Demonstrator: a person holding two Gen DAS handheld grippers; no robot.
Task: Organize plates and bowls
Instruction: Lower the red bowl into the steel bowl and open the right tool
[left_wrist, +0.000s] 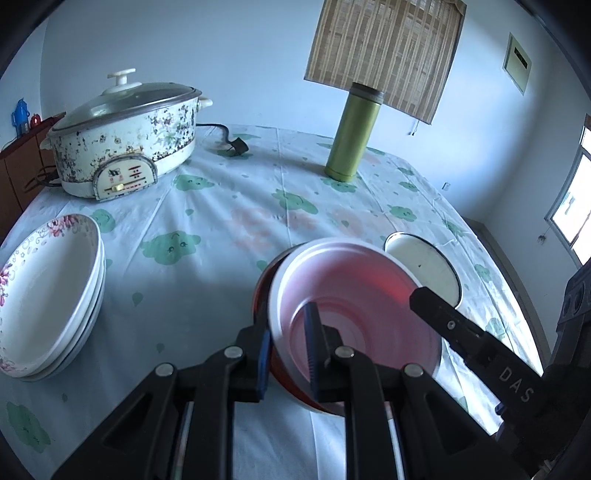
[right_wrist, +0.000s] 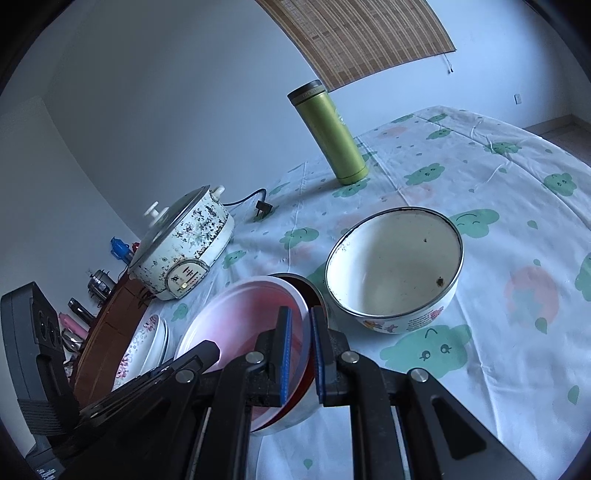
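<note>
I saw a table (left_wrist: 229, 236) covered with a pale cloth printed with green cloud faces. At its far left sat a stained electric cooker (left_wrist: 125, 136) under a glass lid, its black plug (left_wrist: 238, 146) lying on the cloth just beside it. A green thermos flask (left_wrist: 351, 136) stood upright toward the far side. A stack of white floral-rimmed plates (left_wrist: 48, 295) rested at the left edge. Nearer me was a white enamel bowl (right_wrist: 395, 266), right beside a pink-lined bowl (right_wrist: 243, 317) nested in a red one (right_wrist: 314, 291).
</note>
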